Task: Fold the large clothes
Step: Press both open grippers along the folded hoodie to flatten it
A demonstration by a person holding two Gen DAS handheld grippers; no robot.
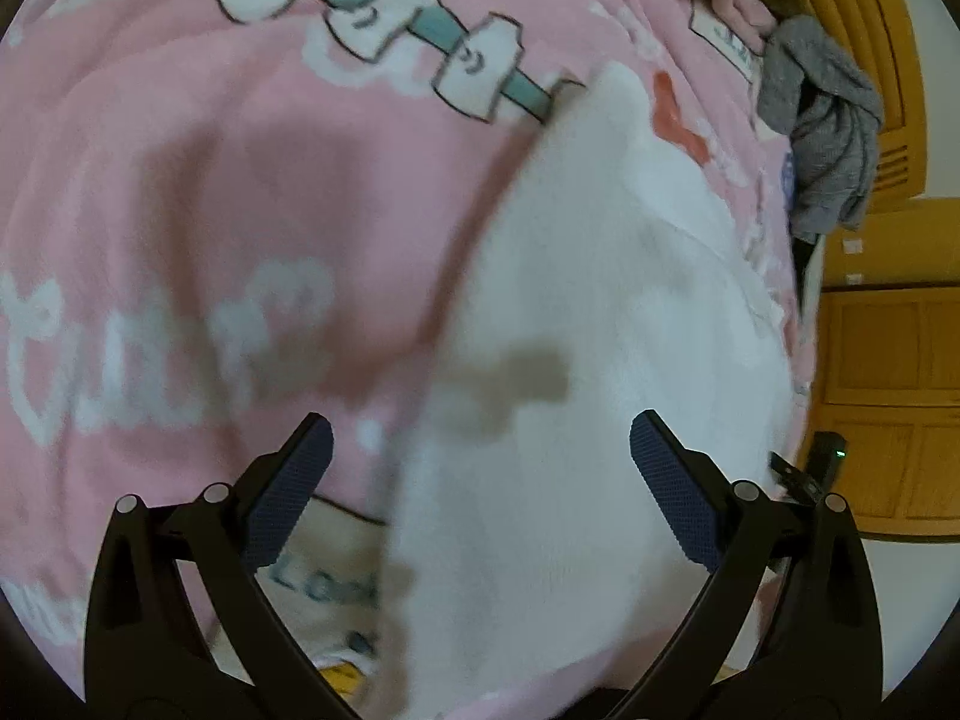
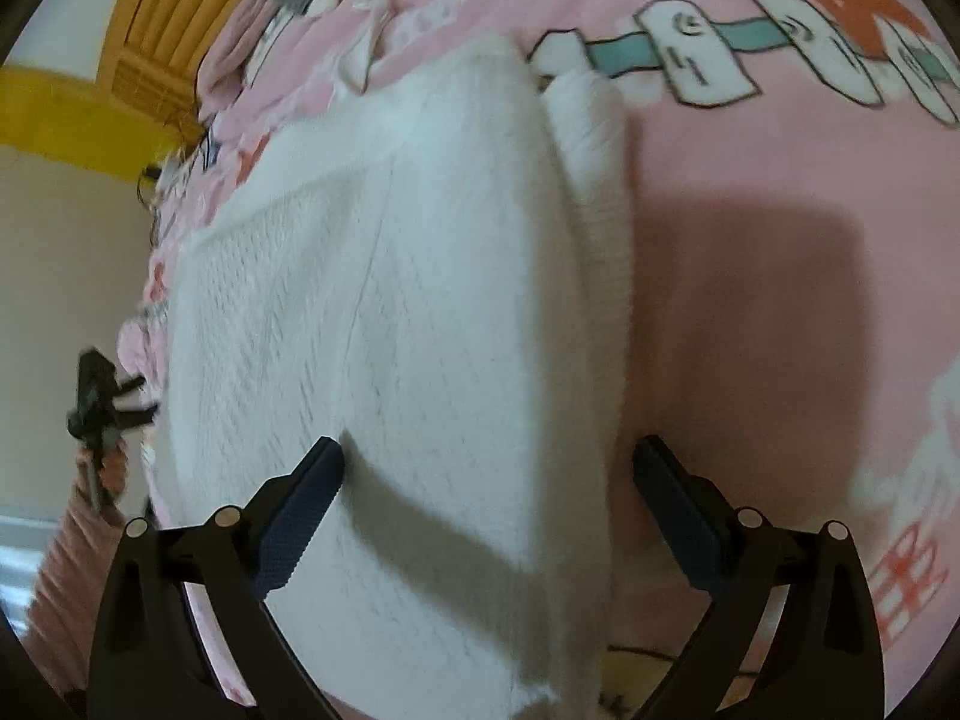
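Right wrist view: white knitted garment lying partly folded on pink printed blanket, sleeve tucked alongside, further folds judged pending, right tool and left tool both spread open, empty.

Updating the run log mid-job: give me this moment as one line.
left gripper: open, empty | right gripper: open, empty | white sweater: lying partly folded on pink blanket | grey garment: aside

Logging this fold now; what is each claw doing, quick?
Left claw: open, holding nothing, over the white sweater.
Right claw: open, holding nothing, over the sweater's edge.
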